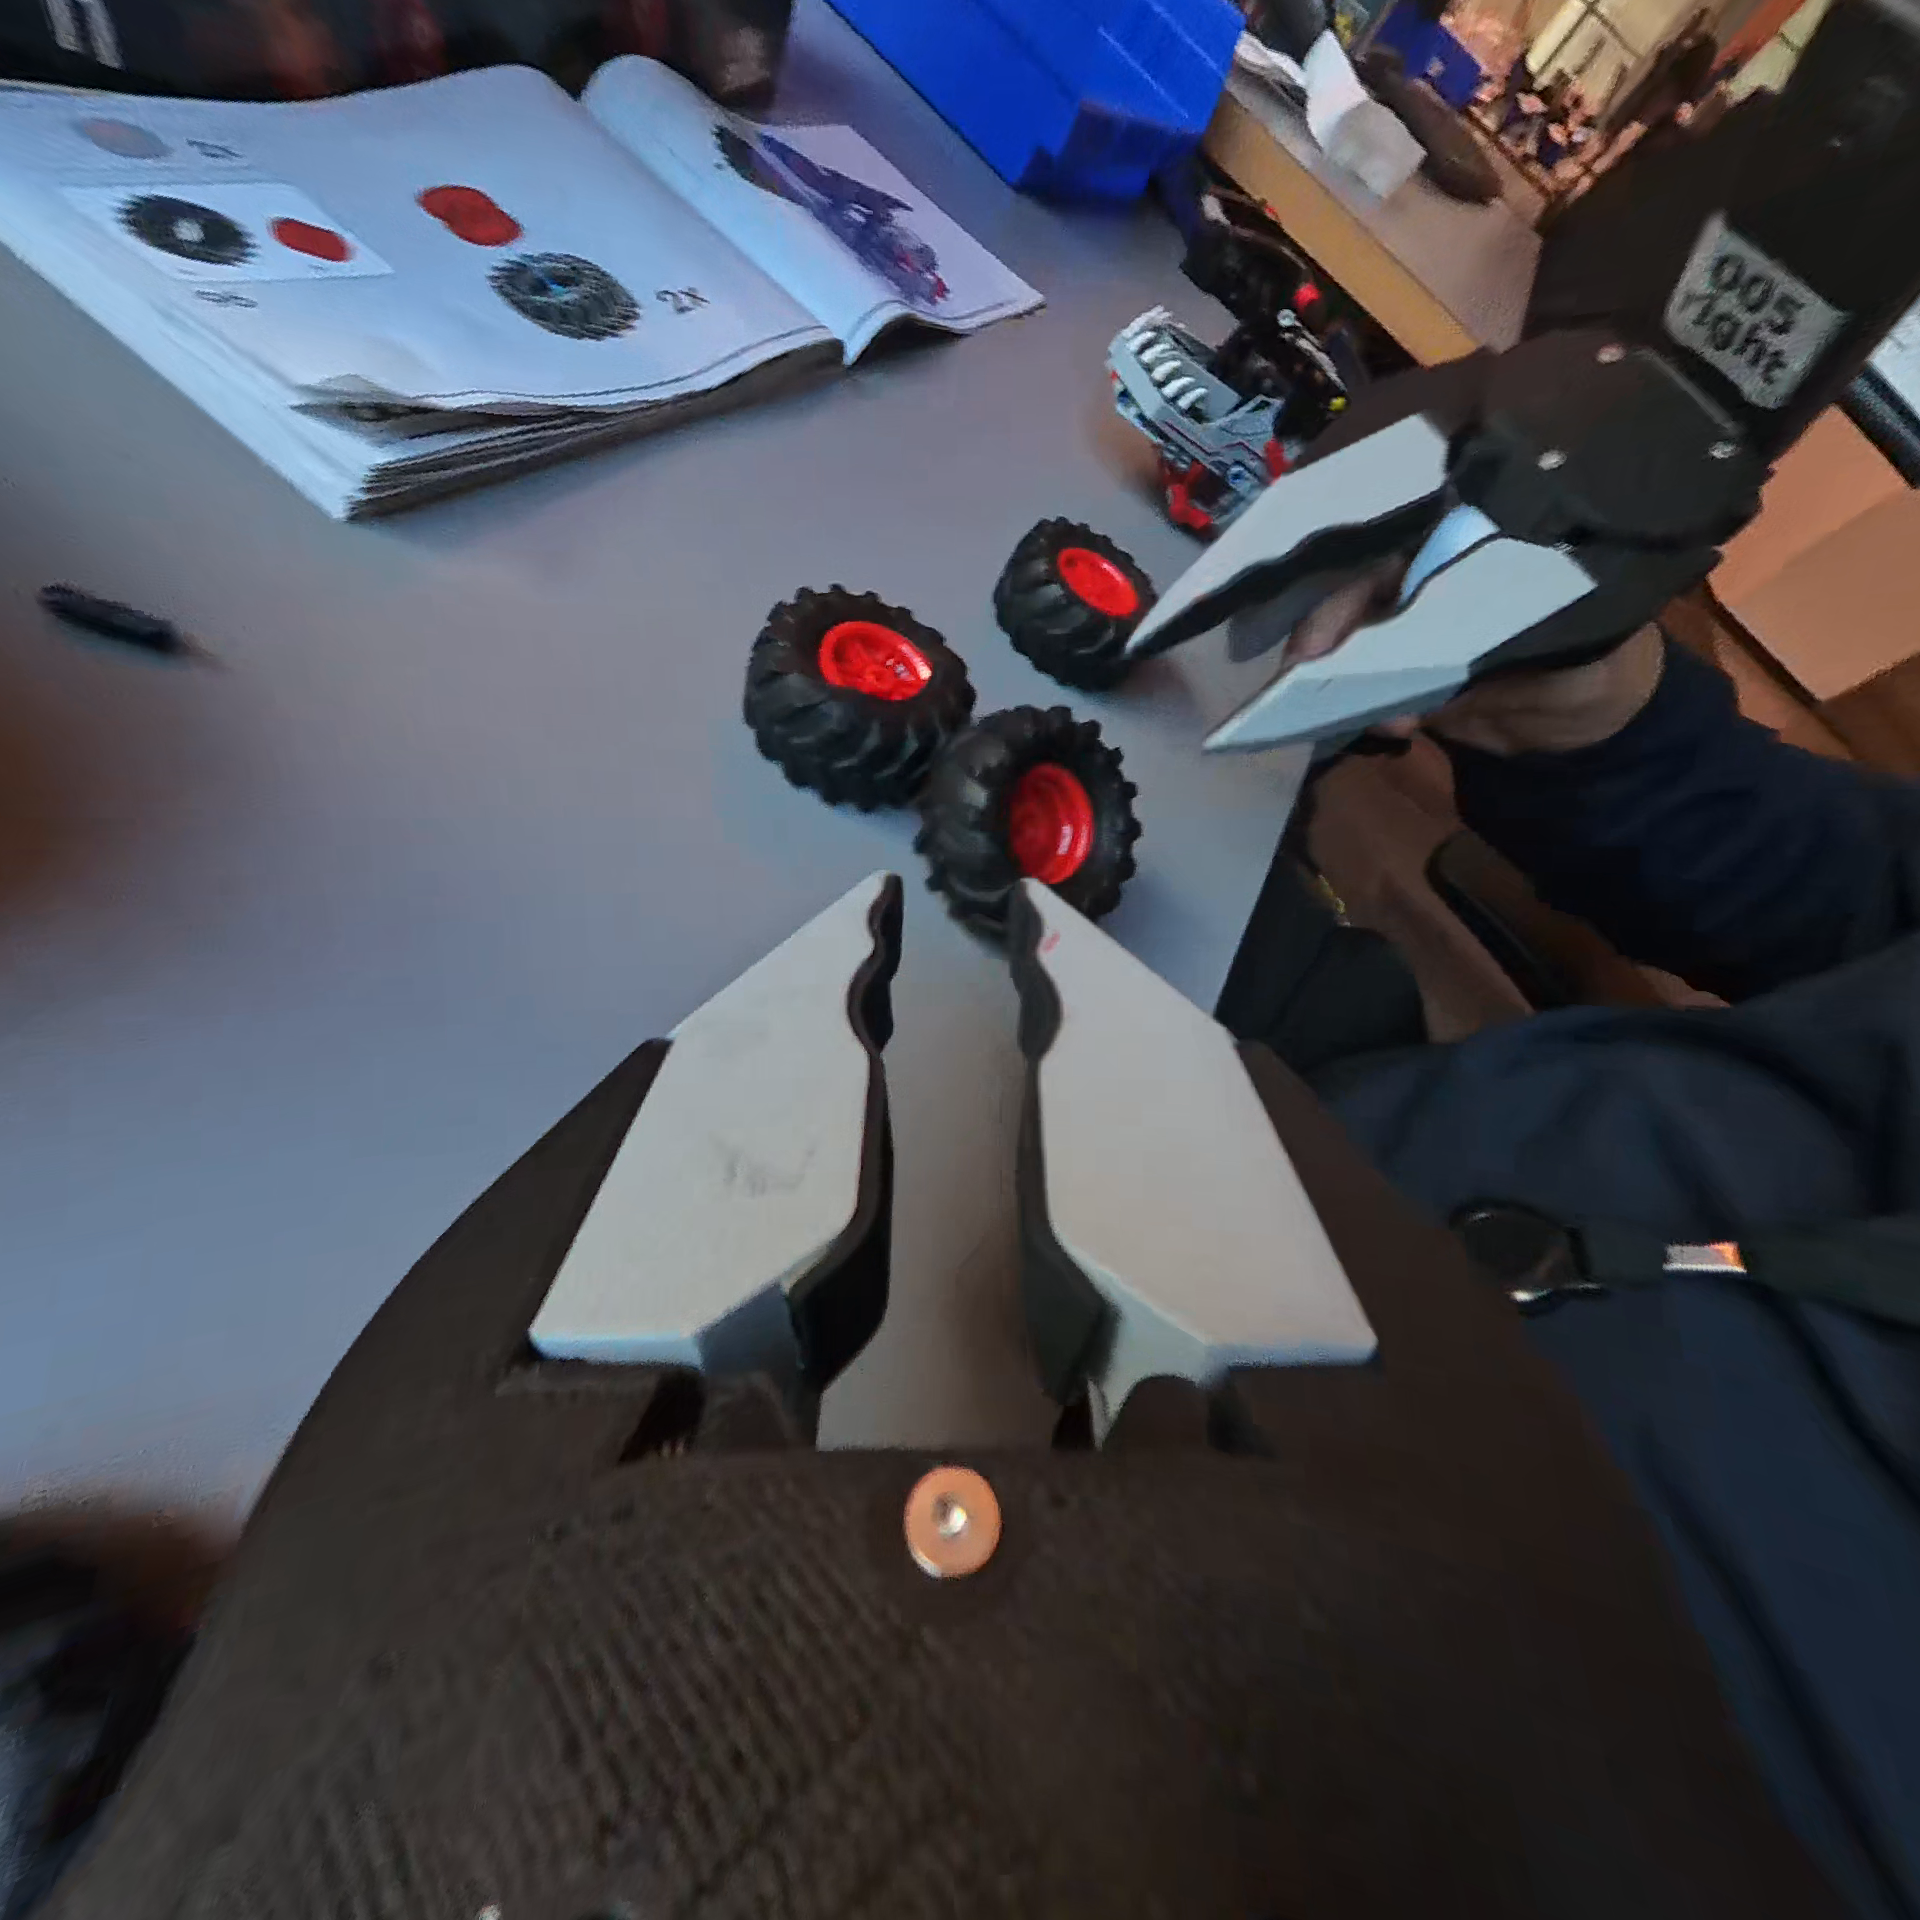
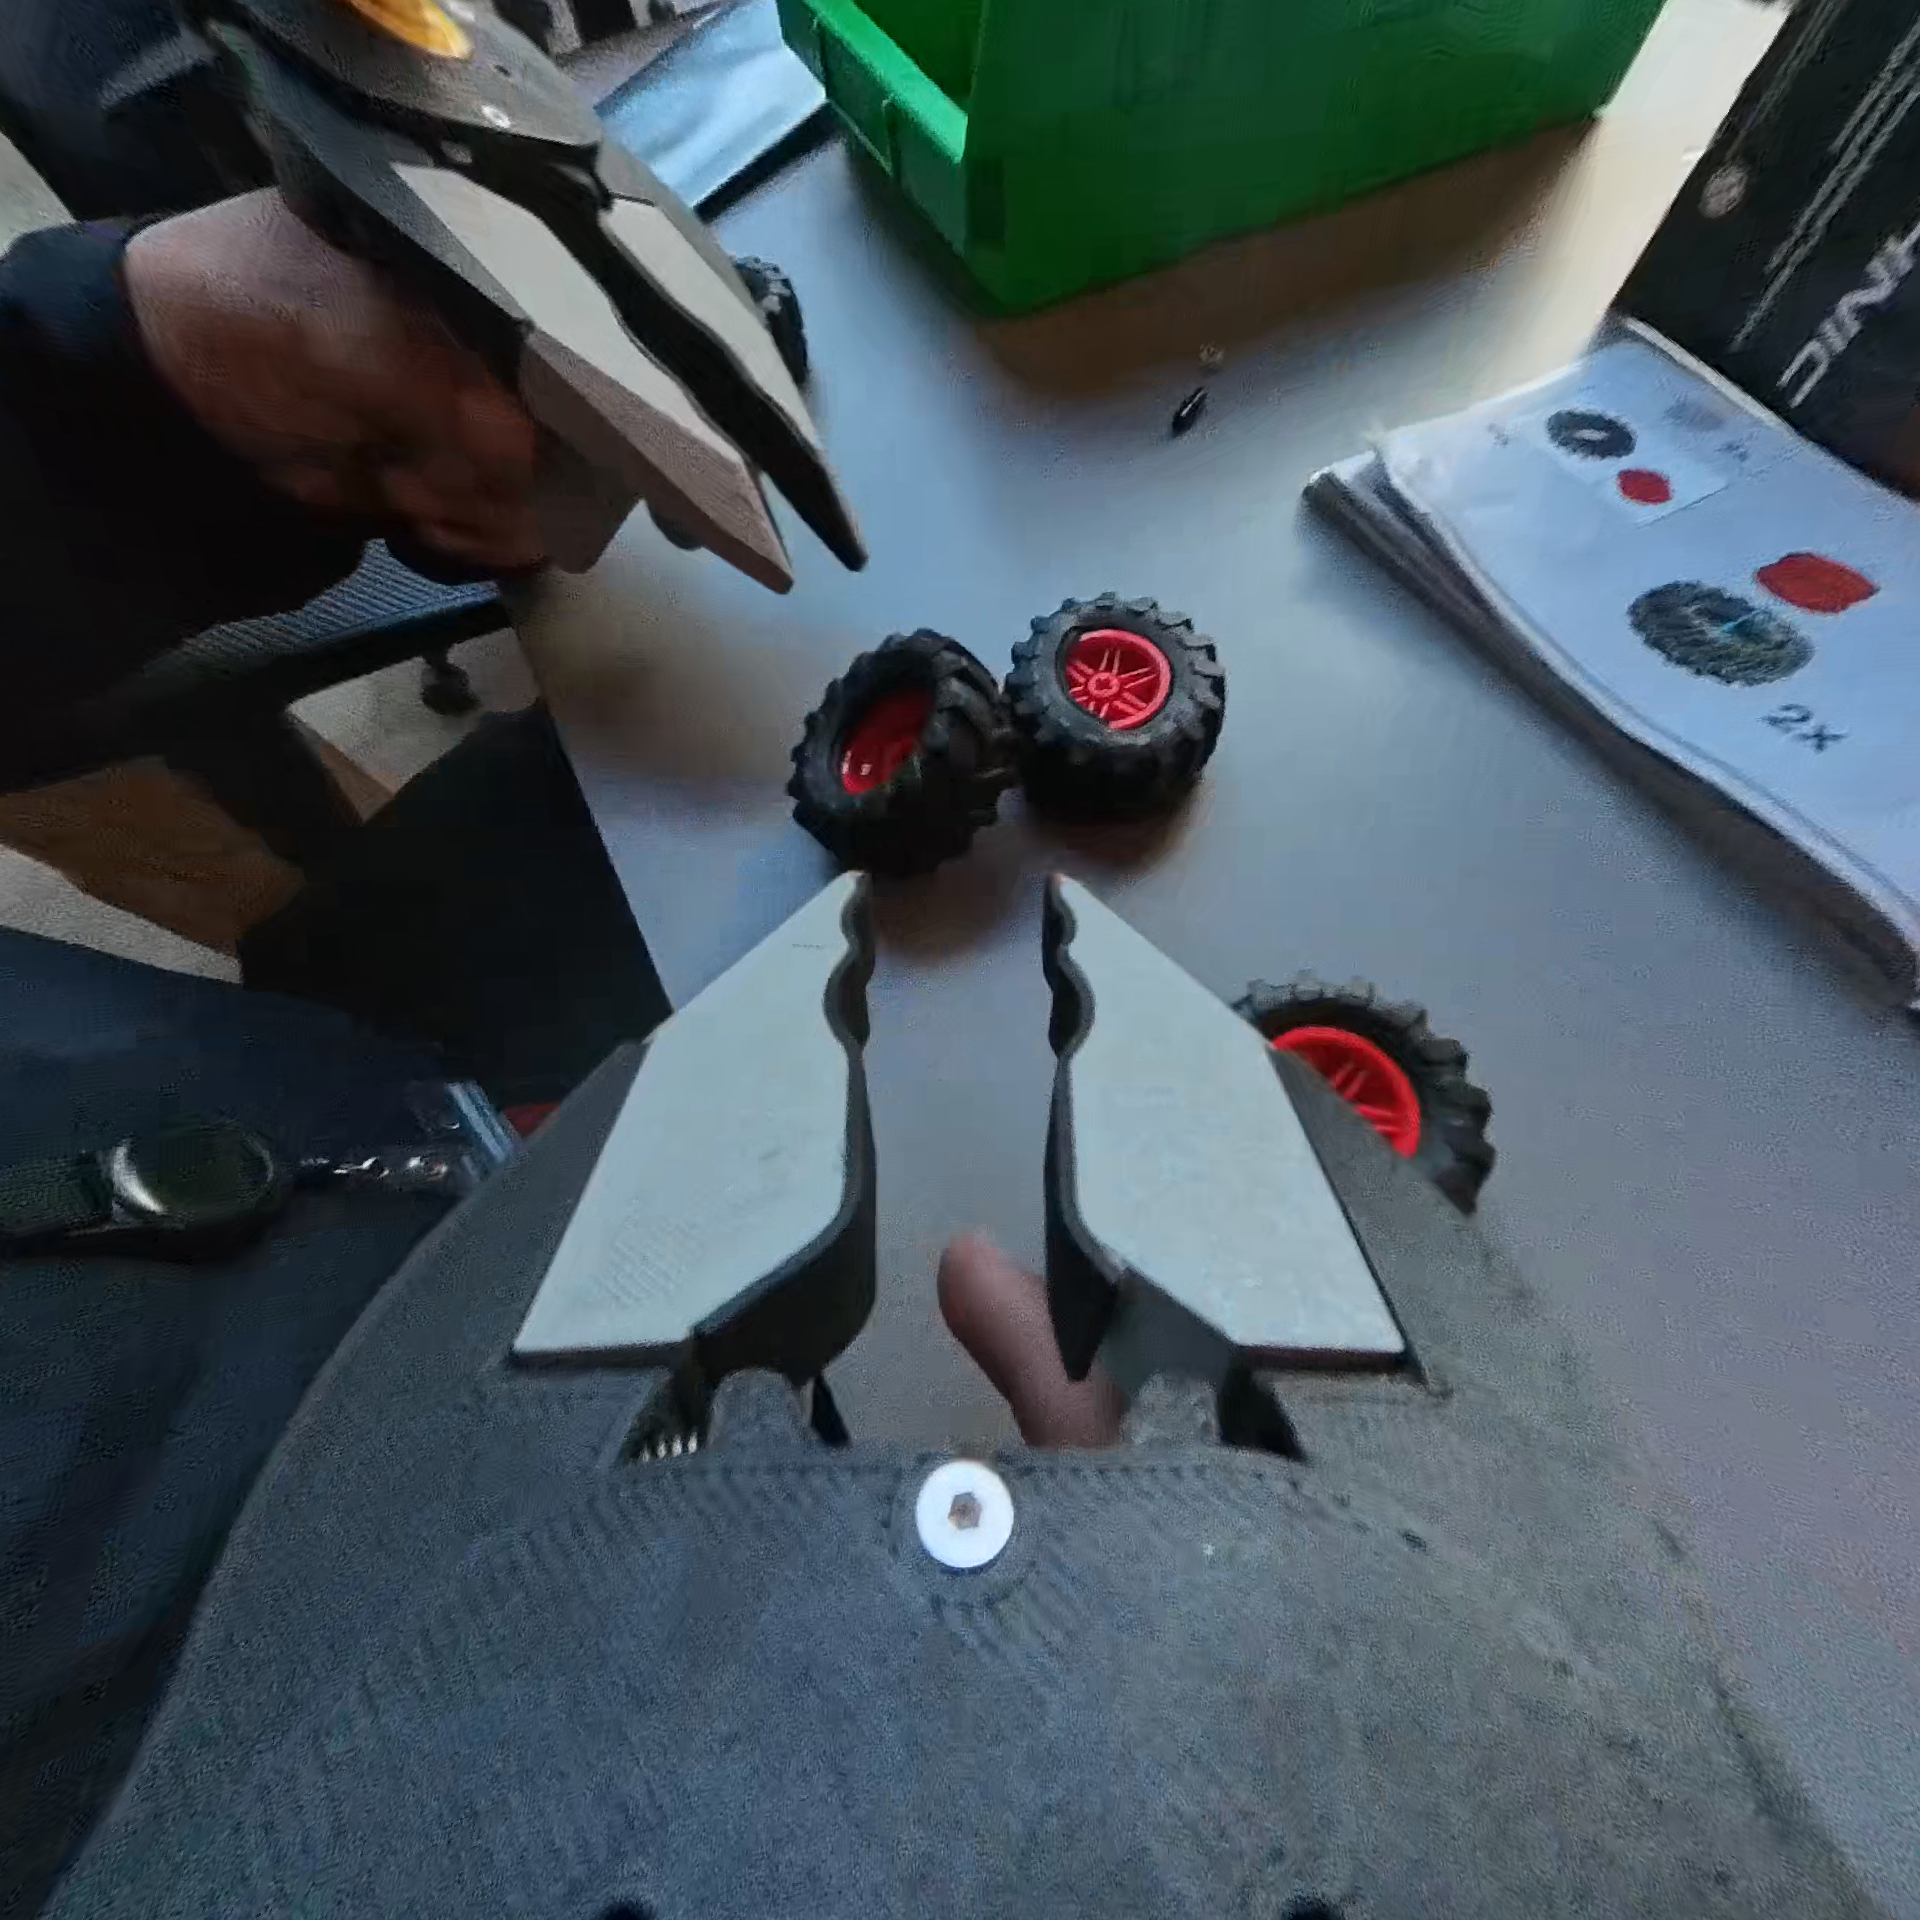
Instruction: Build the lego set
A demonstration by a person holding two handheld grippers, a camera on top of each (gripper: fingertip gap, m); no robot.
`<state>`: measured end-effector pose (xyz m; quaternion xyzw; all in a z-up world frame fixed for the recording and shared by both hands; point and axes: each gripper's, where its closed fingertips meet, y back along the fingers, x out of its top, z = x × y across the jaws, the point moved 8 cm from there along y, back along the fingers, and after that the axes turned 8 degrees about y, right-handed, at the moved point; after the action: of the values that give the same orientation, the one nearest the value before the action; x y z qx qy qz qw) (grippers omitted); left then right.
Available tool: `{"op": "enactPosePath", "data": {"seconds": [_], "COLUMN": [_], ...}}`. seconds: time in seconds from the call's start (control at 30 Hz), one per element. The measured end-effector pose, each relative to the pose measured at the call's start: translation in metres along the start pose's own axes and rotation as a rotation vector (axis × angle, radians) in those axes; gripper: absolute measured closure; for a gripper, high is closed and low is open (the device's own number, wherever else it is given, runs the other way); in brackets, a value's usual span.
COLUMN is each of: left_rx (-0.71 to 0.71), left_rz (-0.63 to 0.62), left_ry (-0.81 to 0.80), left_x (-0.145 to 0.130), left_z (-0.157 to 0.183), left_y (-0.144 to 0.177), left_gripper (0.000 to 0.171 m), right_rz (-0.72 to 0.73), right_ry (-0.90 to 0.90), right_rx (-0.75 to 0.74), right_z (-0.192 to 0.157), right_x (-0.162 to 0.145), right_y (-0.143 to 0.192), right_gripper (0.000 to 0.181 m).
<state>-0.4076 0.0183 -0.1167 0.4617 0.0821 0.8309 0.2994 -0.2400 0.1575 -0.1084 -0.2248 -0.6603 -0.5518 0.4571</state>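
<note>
Three black tyres with red rims lie on the grey table point(image 1: 416, 831). In the left wrist view, one wheel point(image 1: 1029, 810) stands just beyond my left gripper point(image 1: 956, 894), which is open and empty. A second wheel point(image 1: 857, 707) touches it, and a third wheel point(image 1: 1075, 603) sits by the tip of my right gripper point(image 1: 1174, 696). In the right wrist view, my right gripper point(image 2: 956, 883) is open and empty, just short of two wheels point(image 2: 899, 738) point(image 2: 1117, 696). The third wheel point(image 2: 1371, 1091) is partly hidden behind its right finger. My left gripper point(image 2: 816, 571) hovers above them. A part-built grey, black and red lego truck point(image 1: 1216, 416) stands behind.
An open instruction booklet point(image 1: 468, 270) point(image 2: 1662, 623) lies on the table. Around it are a blue bin point(image 1: 1039, 83), a green bin point(image 2: 1143, 125), a black box point(image 2: 1818, 208) and a fourth wheel point(image 2: 774, 312). Small black pieces point(image 1: 109, 623) point(image 2: 1190, 405) lie loose. The table edge point(image 1: 1247, 935) is close to the wheels. Spacing between my two grippers at the tips: around 10 cm.
</note>
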Motion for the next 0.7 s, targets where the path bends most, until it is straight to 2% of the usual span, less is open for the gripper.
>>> {"op": "enactPosePath", "data": {"seconds": [0.1, 0.2, 0.37, 0.43, 0.53, 0.7], "left_rx": [-0.013, -0.042, -0.152, -0.157, -0.176, -0.158], "left_rz": [-0.062, -0.146, -0.185, -0.178, -0.143, -0.262], "left_ry": [-0.019, -0.015, 0.054, 0.067, 0.078, 0.075], "left_x": [0.004, 0.005, 0.007, 0.007, 0.007, -0.001], "left_z": [0.000, -0.001, 0.002, 0.001, 0.001, 0.003], "left_y": [-0.016, -0.029, -0.037, -0.033, -0.025, -0.037], "left_gripper": [0.150, 0.146, 0.146, 0.140, 0.141, 0.141], "right_rz": [-0.044, -0.068, -0.061, -0.060, -0.067, -0.071], "right_ry": [-0.024, -0.040, -0.090, -0.081, -0.019, 0.146], "right_rx": [0.030, 0.046, 0.086, 0.089, 0.076, 0.069], "right_z": [-0.006, -0.007, -0.003, -0.004, -0.009, -0.024], "right_x": [-0.003, -0.003, -0.003, -0.003, -0.002, 0.000], "right_y": [-0.010, -0.021, -0.033, -0.034, -0.035, -0.037], "right_gripper": [0.142, 0.142, 0.136, 0.137, 0.137, 0.137]}}
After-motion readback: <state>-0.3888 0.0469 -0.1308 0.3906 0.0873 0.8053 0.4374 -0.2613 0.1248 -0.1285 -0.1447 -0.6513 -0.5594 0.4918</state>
